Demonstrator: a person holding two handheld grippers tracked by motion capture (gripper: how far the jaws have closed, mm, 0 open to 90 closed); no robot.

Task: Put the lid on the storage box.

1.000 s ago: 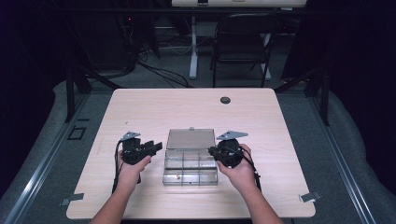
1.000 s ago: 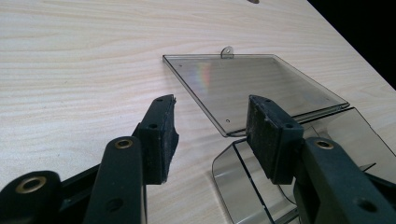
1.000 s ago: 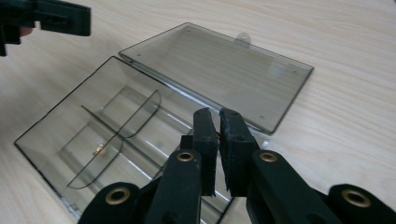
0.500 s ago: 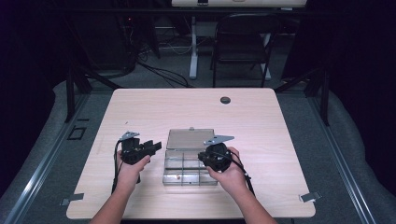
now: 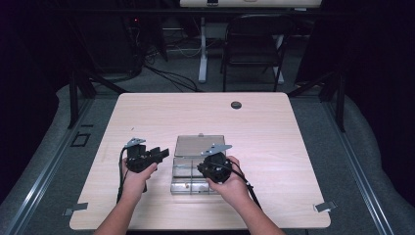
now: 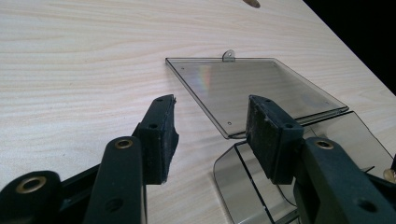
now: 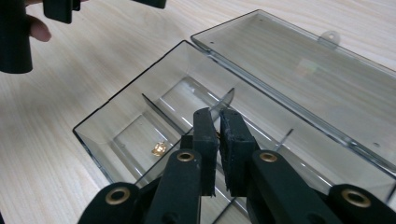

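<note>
A clear plastic compartment box lies near the table's front middle, its lid folded flat behind it. My left gripper hovers just left of the box, jaws open and empty; the left gripper view shows the lid and the box's corner beyond its gripper. My right gripper is over the box. In the right gripper view it is shut above the dividers; I cannot tell whether anything tiny is pinched. A small gold piece lies in a front compartment.
A small black round disc sits near the table's far edge. A folding chair stands beyond the table. Metal clips mark the front corners. Bare wood spreads left and right of the box.
My right gripper has slid left from the box's right edge to a place over its compartments. The left gripper has stayed put.
</note>
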